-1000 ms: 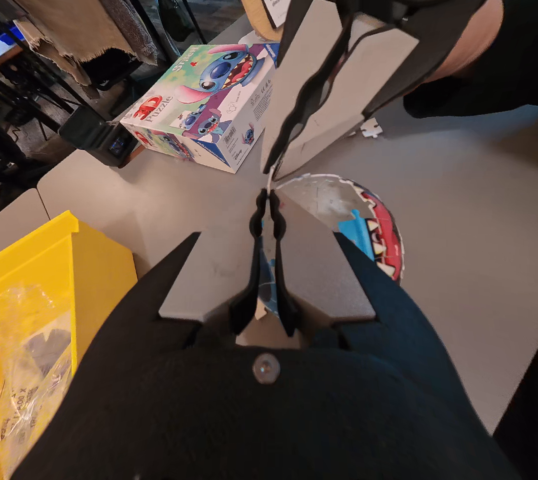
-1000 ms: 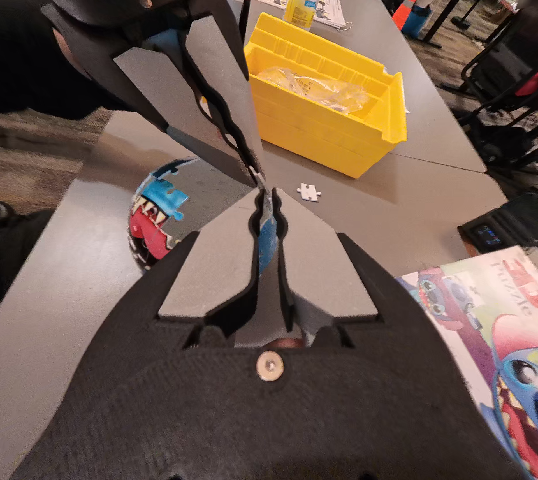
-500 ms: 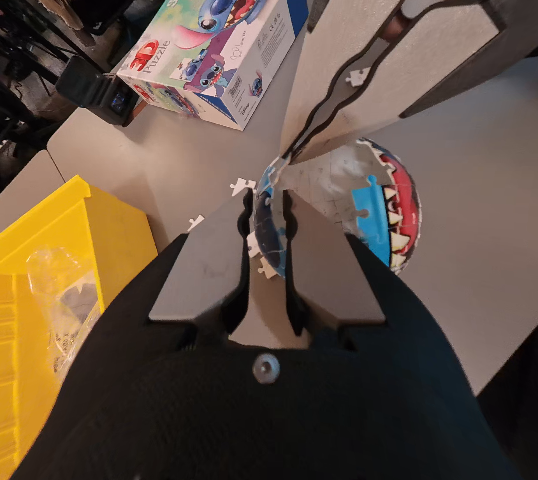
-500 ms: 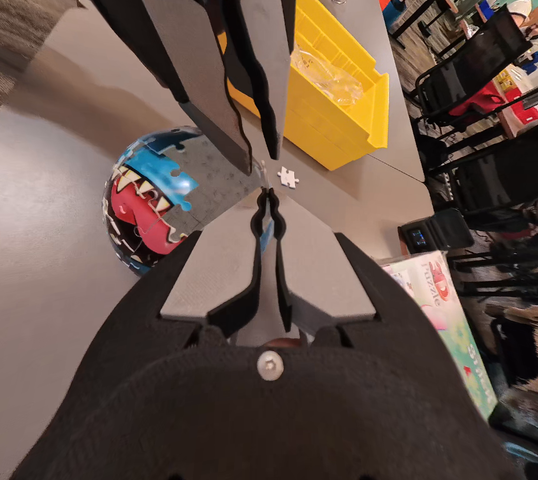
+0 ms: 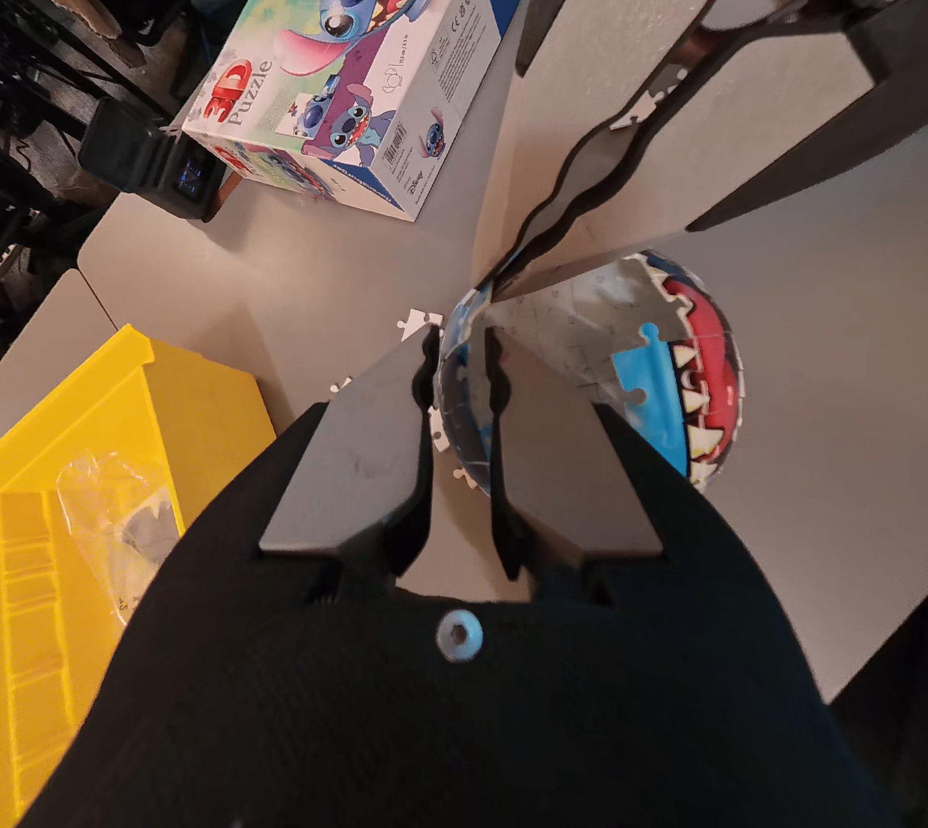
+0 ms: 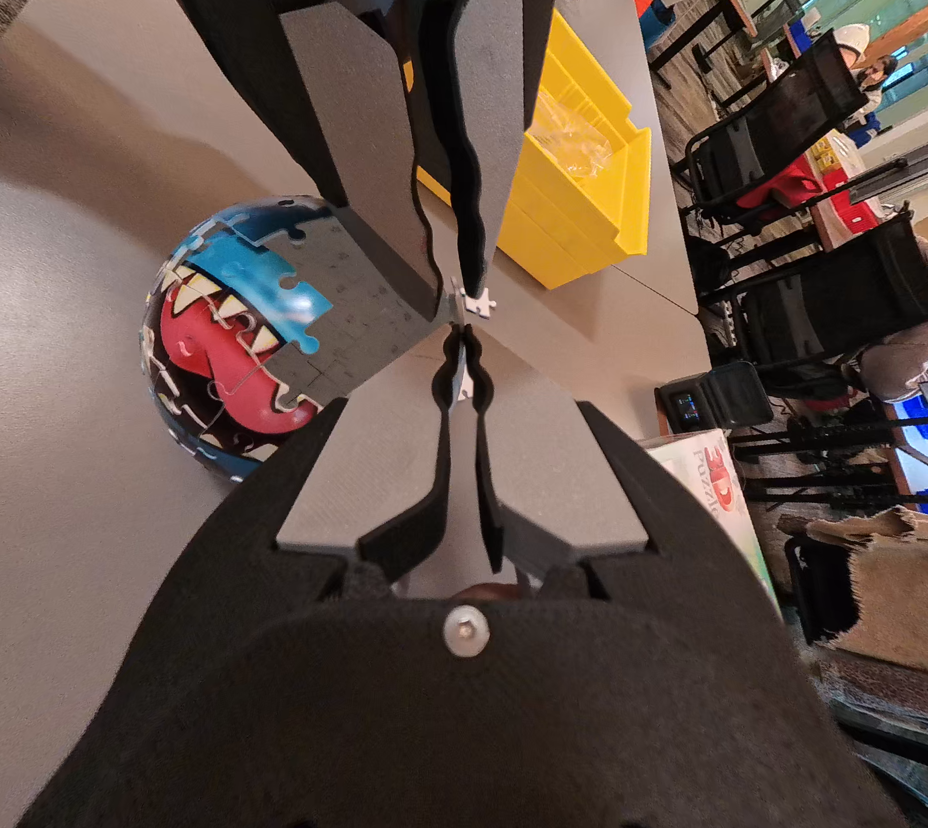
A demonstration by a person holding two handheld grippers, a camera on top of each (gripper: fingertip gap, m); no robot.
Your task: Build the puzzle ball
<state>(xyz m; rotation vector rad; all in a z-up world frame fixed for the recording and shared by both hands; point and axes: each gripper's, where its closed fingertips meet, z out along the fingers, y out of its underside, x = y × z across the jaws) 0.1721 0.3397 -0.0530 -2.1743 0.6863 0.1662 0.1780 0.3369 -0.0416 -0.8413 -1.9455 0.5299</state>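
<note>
**Two grippers meeting at the open rim of the puzzle ball**

The left gripper (image 5: 459, 352) is seen narrowly parted astride the ball's wall, apparently loose rather than clamped. The right gripper (image 6: 461, 347) is closed on the thin rim edge, tip to tip with the left. The puzzle ball (image 6: 226, 332), part-built, rests on the table (image 6: 75, 527) to the left of the right gripper's tips, its opening turned upward. A loose piece (image 6: 480, 303) lies just beyond. The yellow bin (image 6: 587, 206) and puzzle box (image 5: 351, 65) stand well apart and obstruct nothing.
</note>
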